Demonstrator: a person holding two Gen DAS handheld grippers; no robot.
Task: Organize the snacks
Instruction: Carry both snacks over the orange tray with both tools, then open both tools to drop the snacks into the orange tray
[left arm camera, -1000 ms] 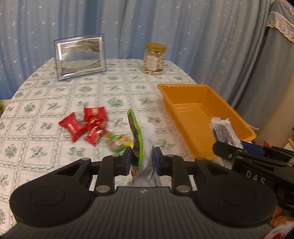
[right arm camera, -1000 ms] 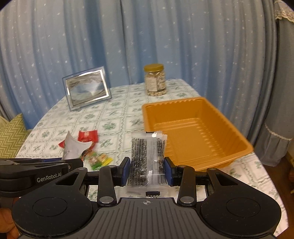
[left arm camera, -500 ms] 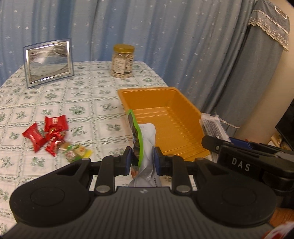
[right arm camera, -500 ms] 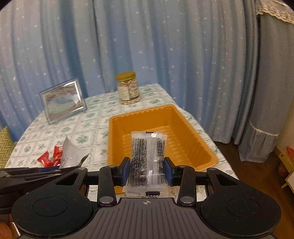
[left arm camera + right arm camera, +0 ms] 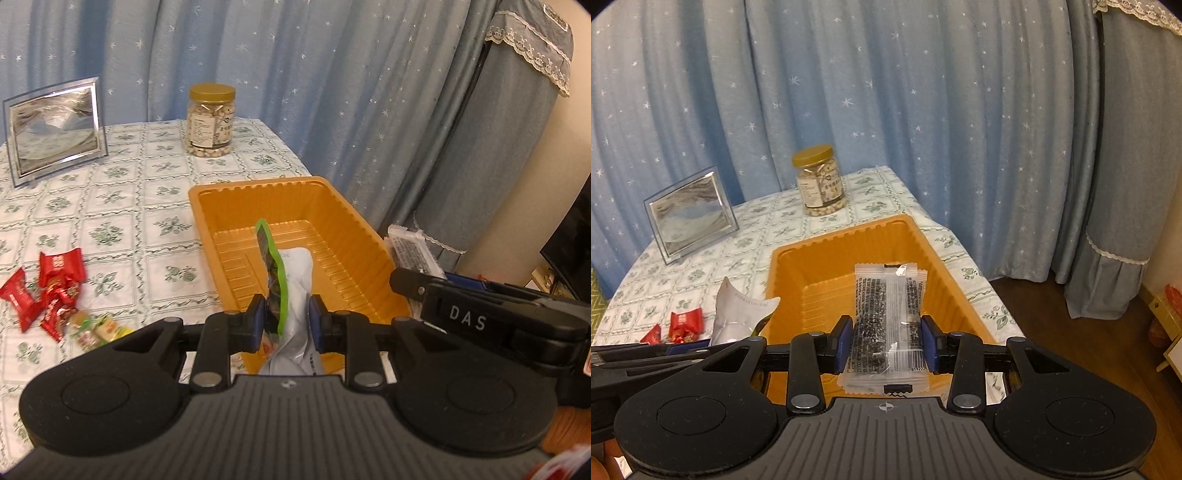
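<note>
My left gripper (image 5: 285, 322) is shut on a silver snack pouch with a green edge (image 5: 291, 291), held above the near end of the orange tray (image 5: 207, 218). My right gripper (image 5: 886, 345) is shut on a clear packet of black snack (image 5: 886, 310), held over the near end of the same tray (image 5: 923, 243). The tray looks empty. In the right wrist view the silver pouch (image 5: 738, 310) and the left gripper show at lower left. In the left wrist view the clear packet (image 5: 412, 251) and the right gripper show at right.
Red candies (image 5: 44, 280) and a green-yellow candy (image 5: 96, 328) lie on the patterned tablecloth left of the tray. A jar of nuts (image 5: 211, 120) and a silver photo frame (image 5: 55, 129) stand at the back. The table edge and a blue curtain are to the right.
Both grippers have swung right with their packets, from over the candy pile to above the orange tray. Both grips are unchanged.
</note>
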